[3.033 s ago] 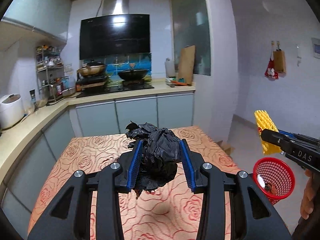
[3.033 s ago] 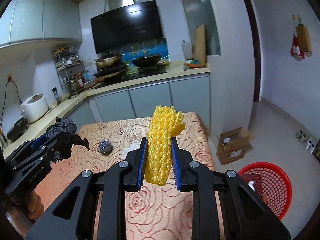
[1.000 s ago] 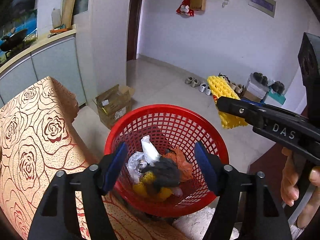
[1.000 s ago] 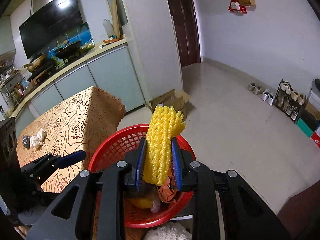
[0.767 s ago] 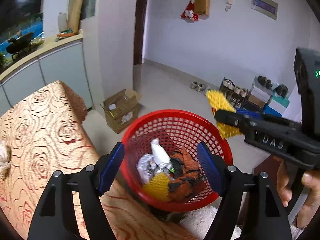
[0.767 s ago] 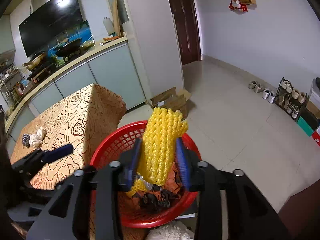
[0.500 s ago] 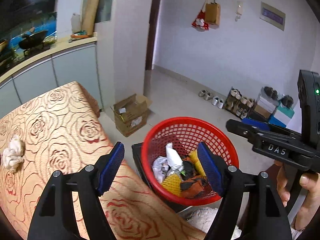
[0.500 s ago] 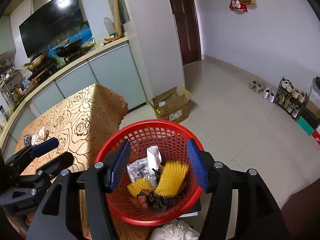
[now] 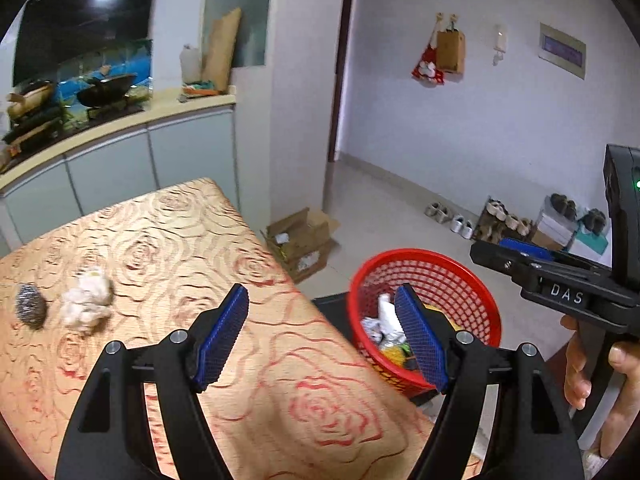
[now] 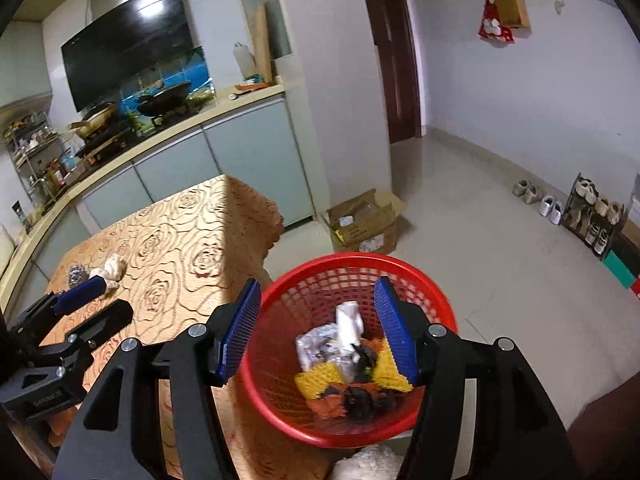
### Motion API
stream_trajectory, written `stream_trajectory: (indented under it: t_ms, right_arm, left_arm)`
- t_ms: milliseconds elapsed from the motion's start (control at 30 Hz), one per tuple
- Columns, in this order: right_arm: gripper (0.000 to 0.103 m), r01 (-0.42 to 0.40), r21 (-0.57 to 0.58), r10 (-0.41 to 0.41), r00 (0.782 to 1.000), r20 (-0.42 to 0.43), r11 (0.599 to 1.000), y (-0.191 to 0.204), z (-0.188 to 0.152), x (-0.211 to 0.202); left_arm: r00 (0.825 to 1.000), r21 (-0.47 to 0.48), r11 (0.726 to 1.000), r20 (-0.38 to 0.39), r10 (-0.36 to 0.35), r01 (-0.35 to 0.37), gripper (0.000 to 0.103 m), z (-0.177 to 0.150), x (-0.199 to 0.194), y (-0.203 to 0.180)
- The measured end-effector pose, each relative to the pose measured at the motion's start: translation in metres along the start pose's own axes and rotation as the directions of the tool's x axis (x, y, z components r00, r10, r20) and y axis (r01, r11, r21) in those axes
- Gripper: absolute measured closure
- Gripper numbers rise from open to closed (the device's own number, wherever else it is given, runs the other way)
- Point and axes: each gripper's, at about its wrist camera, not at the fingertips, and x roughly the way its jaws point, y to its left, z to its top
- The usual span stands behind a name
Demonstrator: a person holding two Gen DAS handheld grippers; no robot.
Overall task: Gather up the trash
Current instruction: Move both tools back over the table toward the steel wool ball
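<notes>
Both grippers have their jaws spread with nothing between the pads. The right gripper [image 10: 318,326] has just been opening its jaws, and it hangs over the red basket [image 10: 280,408], which stands on the floor beside the table corner. In the basket lie the yellow foam net [image 10: 390,368], crumpled white paper [image 10: 348,322], something orange and something black. The left gripper [image 9: 322,338] is over the table edge; in its view the basket is at about three o'clock from the jaws. Farther on the table [image 9: 180,232], at about ten o'clock, a white crumpled wad [image 9: 86,296] and a steel scourer [image 9: 30,310] lie just beside each other. A cardboard box [image 10: 364,220] stands on the floor behind the basket.
</notes>
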Motion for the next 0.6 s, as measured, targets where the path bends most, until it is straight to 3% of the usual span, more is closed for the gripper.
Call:
stream_trajectory:
  t_ms: [200,367,600]
  right_arm:
    - [0.046,-0.049,-0.036,0.049,0.999,-0.014,0.998,0.039,-0.002,0.008]
    - [0.045,-0.103,-0.079,0.101,0.994,-0.028,0.991,0.082,-0.003,0.016]
    - [0.045,-0.176,-0.127,0.173,0.984,-0.038,0.976,0.142,0.001,0.028]
  left_arm:
    - [0.996,-0.06,0.995,0.038,0.077,-0.075,0.029,-0.001,-0.029,0.044]
    - [0.982,-0.132,0.976,0.047,0.181,-0.173,0.028,-0.01,-0.053,0.095]
    - [0.936,-0.214,0.918,0.038,0.35,-0.334,0.027,-0.023,-0.084,0.175]
